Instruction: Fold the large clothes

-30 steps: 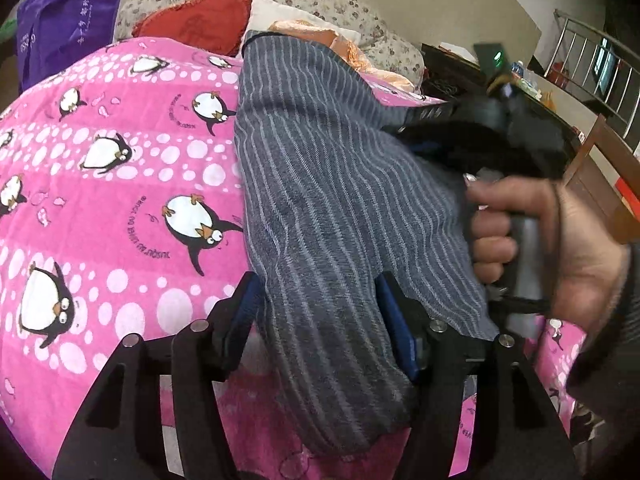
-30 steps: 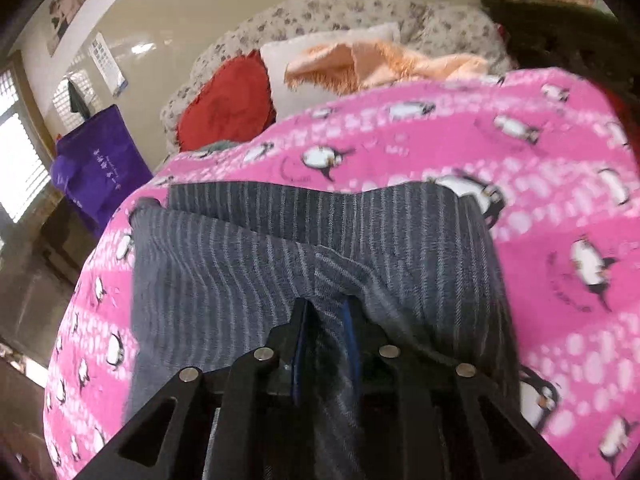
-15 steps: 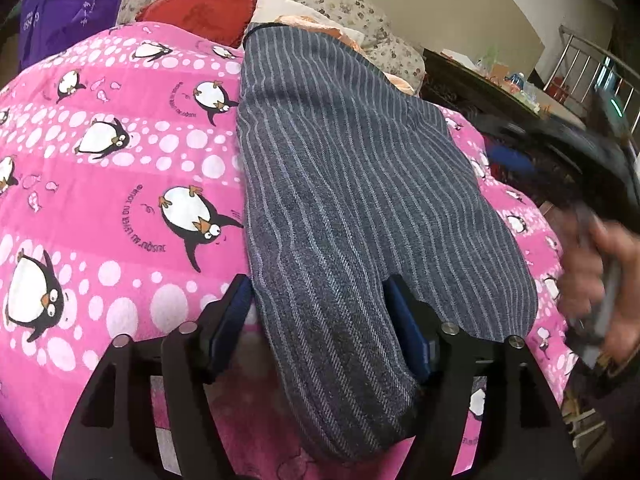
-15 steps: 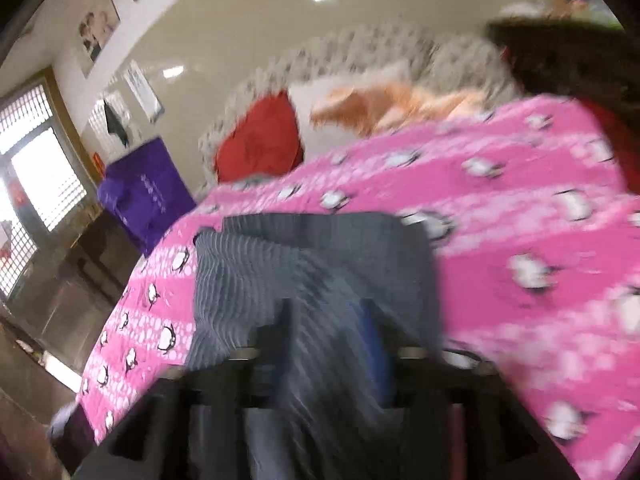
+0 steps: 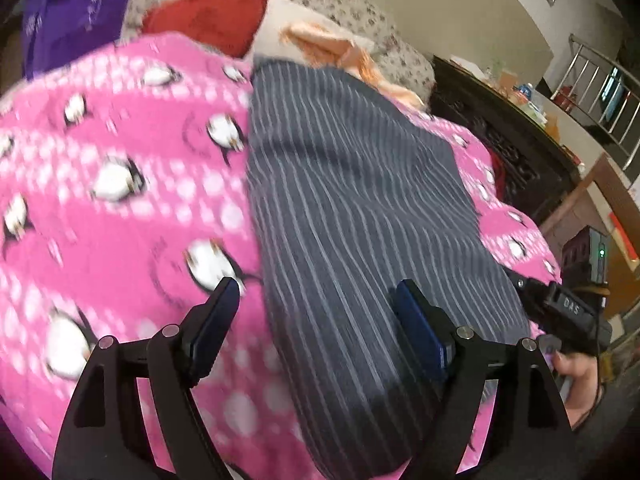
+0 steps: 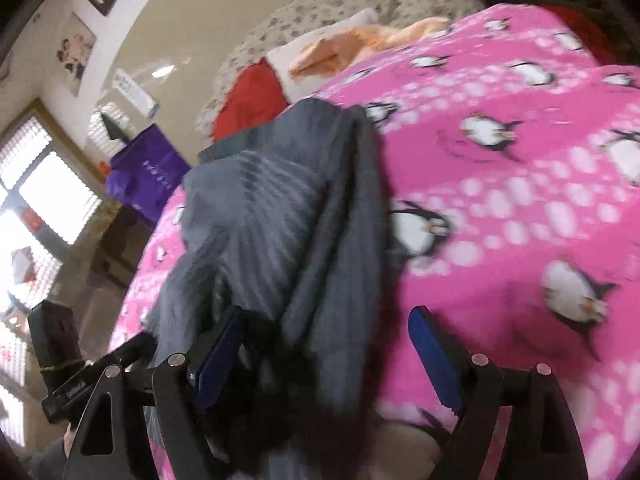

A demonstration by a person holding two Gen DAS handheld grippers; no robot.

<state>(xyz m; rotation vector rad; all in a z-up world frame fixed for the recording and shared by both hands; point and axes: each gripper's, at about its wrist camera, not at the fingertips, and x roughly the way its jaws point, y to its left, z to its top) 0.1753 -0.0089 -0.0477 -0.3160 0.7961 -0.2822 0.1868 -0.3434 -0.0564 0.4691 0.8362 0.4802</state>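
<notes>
Both my left claw (image 5: 316, 312) and my right claw (image 6: 326, 340) gape wide, gripping nothing, over the near end of the grey striped garment (image 5: 360, 208) lying lengthwise on the pink penguin blanket (image 5: 120, 200).

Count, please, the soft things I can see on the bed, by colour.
Grey striped garment: 1
Pink penguin blanket: 1
Red cushion: 1
Orange cloth: 1
White pillow: 1
Total: 5
</notes>
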